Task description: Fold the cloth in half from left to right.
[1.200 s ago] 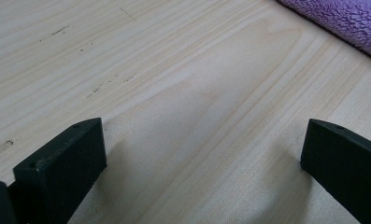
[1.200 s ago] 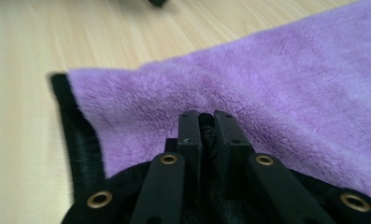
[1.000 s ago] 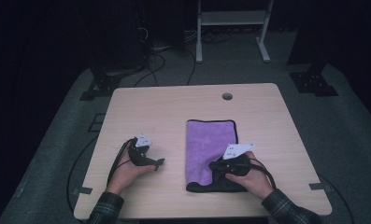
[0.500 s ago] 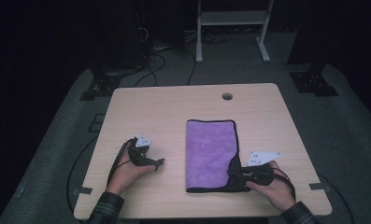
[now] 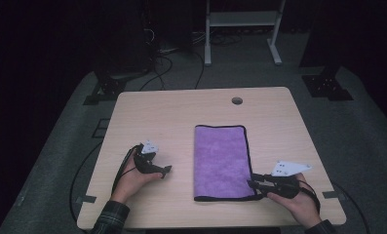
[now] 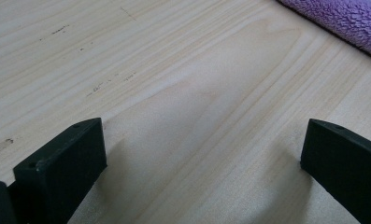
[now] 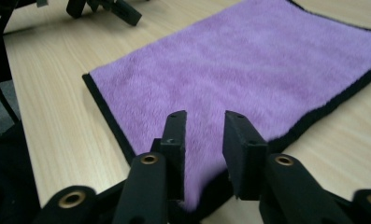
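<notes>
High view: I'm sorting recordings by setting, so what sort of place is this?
Probably a lab or recording studio, not a home: a lone light wooden table with a cable hole stands on grey carpet, black cables and black stand bases lie behind it, and the surroundings are dark.

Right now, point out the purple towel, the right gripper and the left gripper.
purple towel [image 5: 219,158]: high view, middle of the cloth.
right gripper [image 5: 252,183]: high view, between its fingertips at the towel's near right corner.
left gripper [image 5: 167,170]: high view, at its fingertips on the table.
</notes>
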`<action>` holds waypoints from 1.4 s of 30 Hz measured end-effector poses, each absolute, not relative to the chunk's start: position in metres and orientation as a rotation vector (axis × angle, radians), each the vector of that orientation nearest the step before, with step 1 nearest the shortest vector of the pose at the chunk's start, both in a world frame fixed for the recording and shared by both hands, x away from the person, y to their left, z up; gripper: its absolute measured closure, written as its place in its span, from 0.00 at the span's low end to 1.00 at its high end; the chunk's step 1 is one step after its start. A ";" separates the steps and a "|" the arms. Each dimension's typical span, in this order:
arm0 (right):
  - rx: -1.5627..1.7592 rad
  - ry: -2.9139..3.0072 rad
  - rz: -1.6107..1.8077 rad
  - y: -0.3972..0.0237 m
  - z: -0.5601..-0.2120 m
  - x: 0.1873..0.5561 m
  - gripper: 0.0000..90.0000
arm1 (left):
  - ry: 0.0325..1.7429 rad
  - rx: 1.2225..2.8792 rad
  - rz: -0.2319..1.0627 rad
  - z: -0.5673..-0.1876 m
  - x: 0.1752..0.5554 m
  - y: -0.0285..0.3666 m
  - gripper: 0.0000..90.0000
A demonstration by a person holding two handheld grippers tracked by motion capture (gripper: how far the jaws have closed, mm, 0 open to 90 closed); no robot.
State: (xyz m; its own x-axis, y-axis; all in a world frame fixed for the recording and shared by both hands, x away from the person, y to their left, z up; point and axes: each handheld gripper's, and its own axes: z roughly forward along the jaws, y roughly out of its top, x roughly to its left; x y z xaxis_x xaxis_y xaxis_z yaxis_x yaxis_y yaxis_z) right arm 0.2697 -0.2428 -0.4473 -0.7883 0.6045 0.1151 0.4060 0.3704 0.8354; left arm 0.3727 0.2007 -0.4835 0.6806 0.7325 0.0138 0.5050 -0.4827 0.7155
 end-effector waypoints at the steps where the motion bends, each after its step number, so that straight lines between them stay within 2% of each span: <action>1: 0.907 2.419 1.382 -0.243 -0.447 0.270 0.75 | 0.947 2.187 0.416 -0.484 0.373 0.201 0.00; 3: 0.888 2.424 1.379 -0.239 -0.448 0.274 0.73 | 0.947 2.187 0.416 -0.484 0.373 0.201 0.00; 6: 0.877 2.440 1.346 -0.235 -0.453 0.283 0.64 | 0.953 2.179 0.425 -0.483 0.372 0.201 0.00; 8: 0.882 2.436 1.337 -0.233 -0.454 0.296 0.57 | 0.947 2.163 0.433 -0.482 0.372 0.202 0.09; 11: 0.903 2.416 1.334 -0.233 -0.453 0.308 0.52 | 0.939 2.156 0.435 -0.480 0.373 0.201 0.20; 13: 0.914 2.407 1.327 -0.233 -0.452 0.318 0.52 | 0.935 2.146 0.415 -0.478 0.375 0.200 0.31; 17: 0.924 2.390 1.296 -0.233 -0.451 0.339 0.51 | 0.904 2.105 0.407 -0.473 0.380 0.196 0.45; 32: 0.976 2.341 1.252 -0.236 -0.436 0.411 0.49 | 0.845 2.101 0.356 -0.452 0.419 0.160 0.62; 42: 1.025 2.331 1.226 -0.238 -0.437 0.453 0.50 | 0.809 2.082 0.368 -0.442 0.460 0.124 0.63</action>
